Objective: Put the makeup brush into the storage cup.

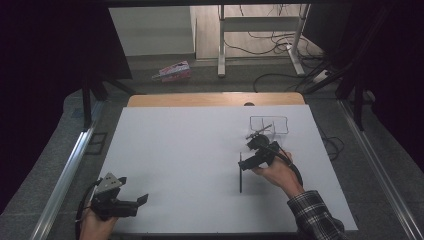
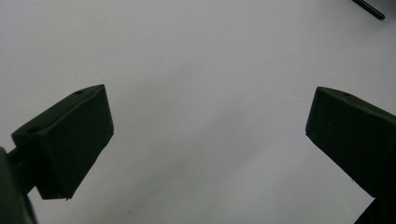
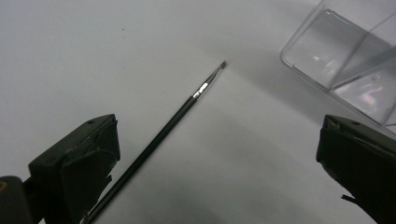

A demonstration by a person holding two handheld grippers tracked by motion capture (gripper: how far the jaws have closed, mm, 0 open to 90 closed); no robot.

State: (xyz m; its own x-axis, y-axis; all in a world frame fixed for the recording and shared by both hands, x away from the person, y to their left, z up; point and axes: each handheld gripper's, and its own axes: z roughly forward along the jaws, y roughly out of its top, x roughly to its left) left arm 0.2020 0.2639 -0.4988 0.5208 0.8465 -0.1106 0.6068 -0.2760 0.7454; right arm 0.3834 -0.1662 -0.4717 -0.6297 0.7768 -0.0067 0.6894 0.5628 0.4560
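My right gripper [image 3: 217,163] hung with jaws wide apart over the thin black paintbrush with a silver ferrule [image 3: 159,135], which lay flat on the white table [image 3: 93,46] beside one jaw. I judged it light, stiff and prone to roll, best pinched mid-handle. The clear plastic box [image 3: 336,60] stood near, not obstructing. My left gripper [image 1: 141,200], also spread, idled well apart.

A white sheet [image 1: 200,165] covers the table, whose bare wooden edge [image 1: 215,99] shows at the far side. Grey carpet [image 1: 225,80] lies around it, with metal rails [image 1: 65,175] running along both sides. Beyond stand a white metal desk frame [image 1: 260,30], a tangle of black cables [image 1: 280,42] and a pink-printed packet [image 1: 172,71] on the floor. Dark curtains [image 1: 45,75] close off both sides.
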